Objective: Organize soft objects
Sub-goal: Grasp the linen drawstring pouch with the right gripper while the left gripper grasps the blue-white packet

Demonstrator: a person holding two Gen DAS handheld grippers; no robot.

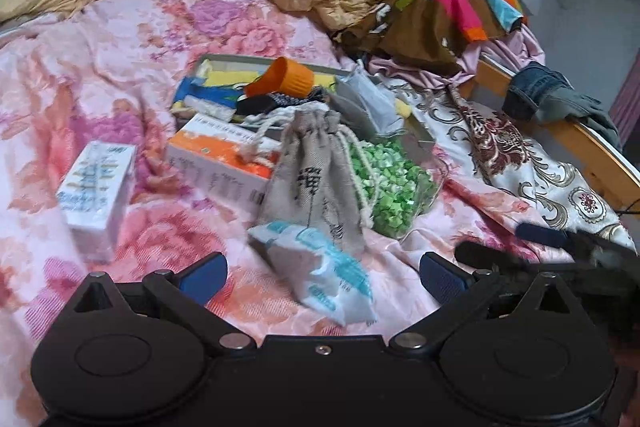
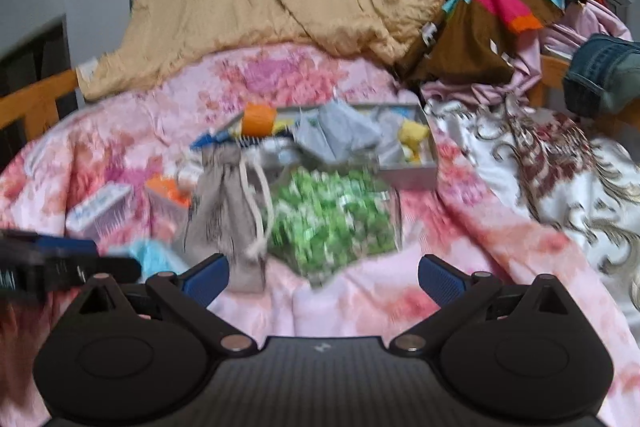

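Our left tool (image 1: 323, 277) hangs with its blue fingers (image 1: 204, 277) spread wide and empty above a white-and-teal packet (image 1: 320, 273) on the pink floral bedspread (image 1: 100, 75). Our right tool (image 2: 323, 277) is likewise spread and empty, just short of the bag of green paper stars (image 2: 332, 219). Between them stands a grey drawstring pouch (image 1: 316, 179). Farther off, a grey tray (image 2: 412, 173) holds an orange cup (image 1: 286, 77) and folded cloths.
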